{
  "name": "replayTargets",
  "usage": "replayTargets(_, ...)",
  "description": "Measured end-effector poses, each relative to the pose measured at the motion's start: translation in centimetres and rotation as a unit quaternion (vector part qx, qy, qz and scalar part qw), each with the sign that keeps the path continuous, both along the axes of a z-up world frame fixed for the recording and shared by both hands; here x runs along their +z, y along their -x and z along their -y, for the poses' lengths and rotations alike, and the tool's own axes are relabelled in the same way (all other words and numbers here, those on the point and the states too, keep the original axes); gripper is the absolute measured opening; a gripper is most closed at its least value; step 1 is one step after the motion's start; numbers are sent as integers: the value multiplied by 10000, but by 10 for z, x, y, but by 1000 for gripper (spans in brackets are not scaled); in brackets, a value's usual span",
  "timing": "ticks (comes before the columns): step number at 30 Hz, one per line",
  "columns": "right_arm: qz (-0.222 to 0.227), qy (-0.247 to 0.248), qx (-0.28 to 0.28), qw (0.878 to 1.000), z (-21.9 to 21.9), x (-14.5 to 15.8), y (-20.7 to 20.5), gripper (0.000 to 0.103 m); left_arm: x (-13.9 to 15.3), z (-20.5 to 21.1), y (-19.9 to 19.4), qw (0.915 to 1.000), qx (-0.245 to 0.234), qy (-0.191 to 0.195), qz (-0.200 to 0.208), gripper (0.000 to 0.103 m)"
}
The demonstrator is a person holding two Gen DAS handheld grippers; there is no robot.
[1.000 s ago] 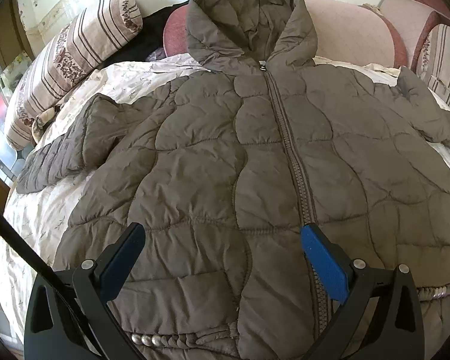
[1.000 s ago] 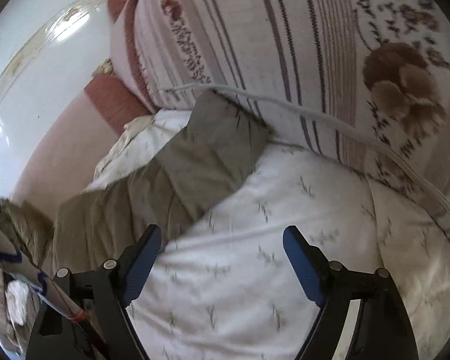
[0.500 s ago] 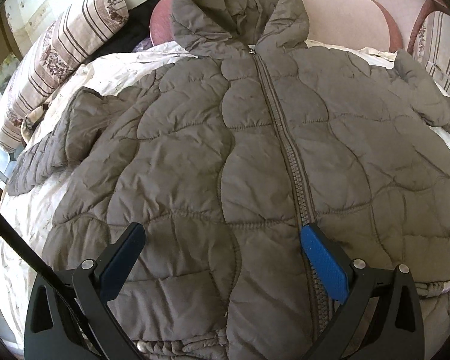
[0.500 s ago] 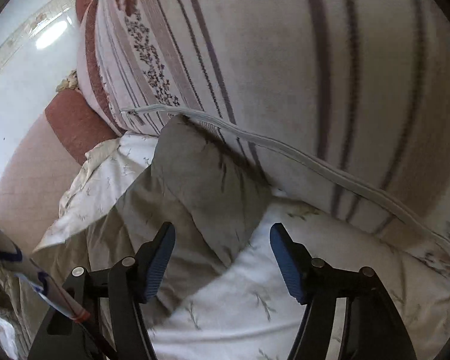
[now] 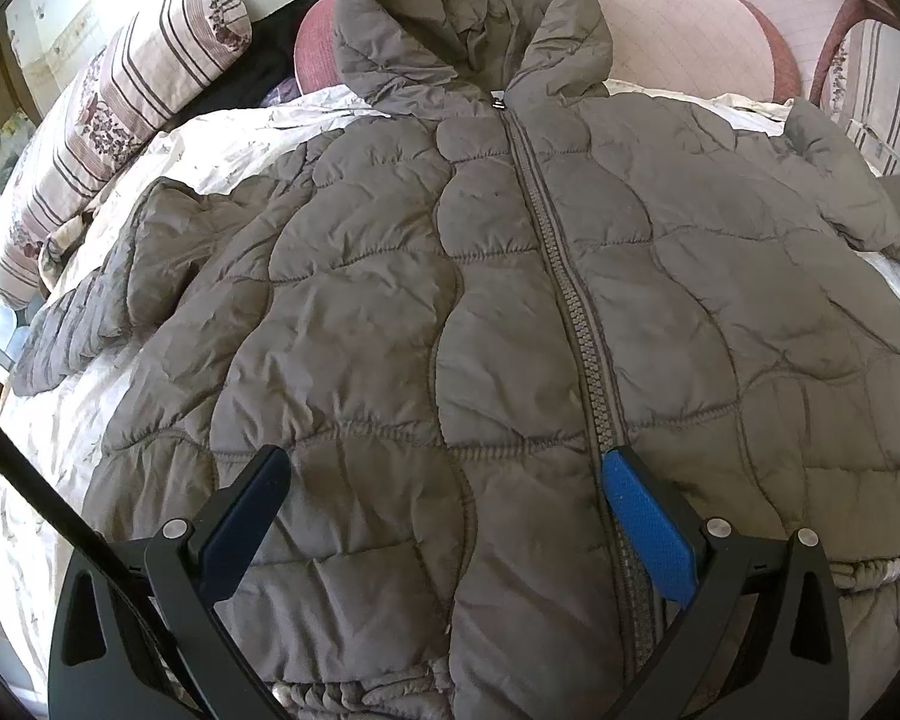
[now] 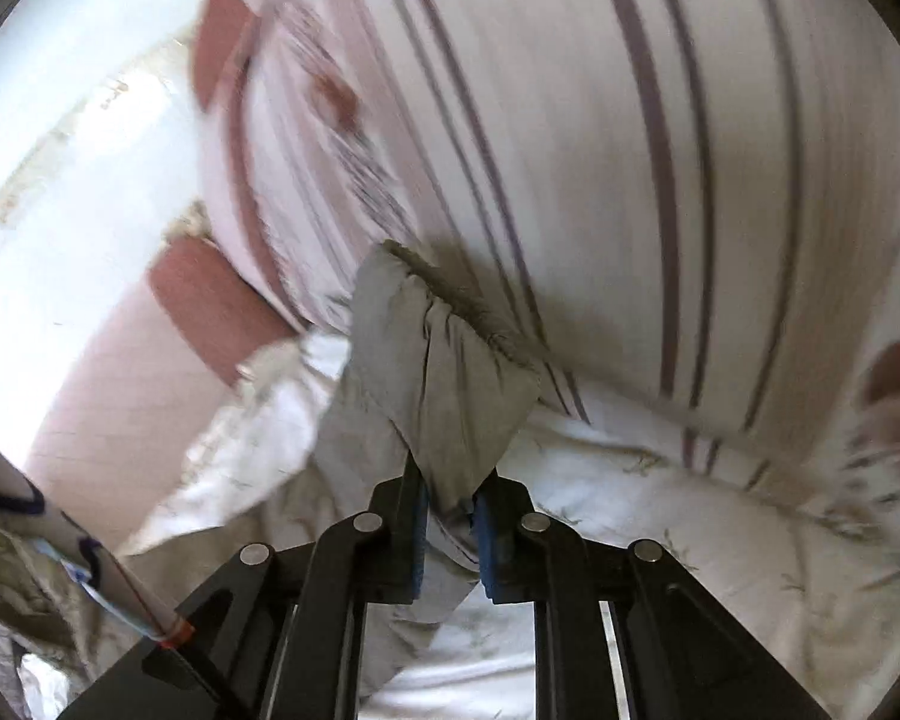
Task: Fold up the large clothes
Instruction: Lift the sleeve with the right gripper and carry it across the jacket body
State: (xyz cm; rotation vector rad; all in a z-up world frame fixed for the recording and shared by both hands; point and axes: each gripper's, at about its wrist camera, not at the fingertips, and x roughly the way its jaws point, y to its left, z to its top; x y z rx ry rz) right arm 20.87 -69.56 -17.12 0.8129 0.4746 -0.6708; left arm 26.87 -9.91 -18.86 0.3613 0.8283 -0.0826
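Grey quilted hooded jacket (image 5: 450,312), zipped, spread front-up on floral bedspread (image 5: 234,144) between striped pillows (image 5: 120,96); left gripper (image 5: 444,492) wide open above hem, gripping nothing; right gripper (image 6: 450,510) closing, pads pinching sleeve cuff (image 6: 444,360) beside striped pillow.

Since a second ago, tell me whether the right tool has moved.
Yes. The right tool has gone forward toward the striped pillow, which now fills more of its view, and its jaws are closing, with the jacket's sleeve cuff pinched between them.
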Motion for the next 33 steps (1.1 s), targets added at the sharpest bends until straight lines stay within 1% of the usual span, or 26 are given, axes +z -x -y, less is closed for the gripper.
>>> replayTargets(3, 280, 284, 190, 9990, -26, 47, 14, 15, 3, -1, 3, 10000, -3, 24, 37, 103)
replayTargets(5, 591, 409, 380, 9967, -48, 78, 25, 15, 5, -2, 4, 10000, 13, 31, 75, 103)
replayTargets(6, 719, 463, 464, 9953, -59, 89, 29, 15, 8, -3, 5, 9999, 21, 54, 102, 103)
replayTargets(8, 1105, 503, 832, 9891, -91, 112, 37, 15, 13, -6, 7, 9997, 56, 98, 206, 103)
replayTargets(10, 1428, 425, 1189, 9817, -118, 123, 39, 15, 20, -10, 8, 9994, 89, 136, 310, 103)
replayTargets(11, 1589, 409, 1430, 9760, -138, 128, 38, 15, 23, -13, 9, 9991, 119, 160, 372, 103)
replayTargets(12, 1644, 402, 1591, 9727, -151, 131, 39, 15, 27, -18, 9, 9986, 121, 171, 494, 103)
replayTargets(14, 1799, 346, 1996, 9626, -182, 137, 29, 15, 32, -28, 9, 9977, 224, 223, 605, 103)
replayTargets(15, 1903, 335, 2251, 9550, -199, 141, 23, 15, 34, -33, 8, 9973, 281, 238, 639, 103)
replayTargets(16, 1945, 353, 2426, 9498, -213, 144, 20, 15, 35, -39, 7, 9969, 341, 243, 661, 103)
replayTargets(18, 2001, 386, 2620, 9433, -233, 149, 15, 15, 36, -50, 4, 9965, 465, 261, 642, 103)
replayTargets(20, 2109, 394, 2827, 9349, -252, 152, 6, 15, 37, -62, 1, 9959, 588, 356, 596, 103)
replayTargets(25, 2223, 318, 3174, 9213, -282, 157, -6, 15, 44, -80, 3, 9933, 757, 463, 743, 103)
replayTargets(28, 2226, 301, 3303, 9168, -298, 156, -5, 15, 48, -86, 3, 9918, 857, 532, 779, 103)
replayTargets(33, 2160, 138, 3592, 9078, -317, 148, -18, 15, 53, -94, 2, 9890, 1026, 696, 801, 103)
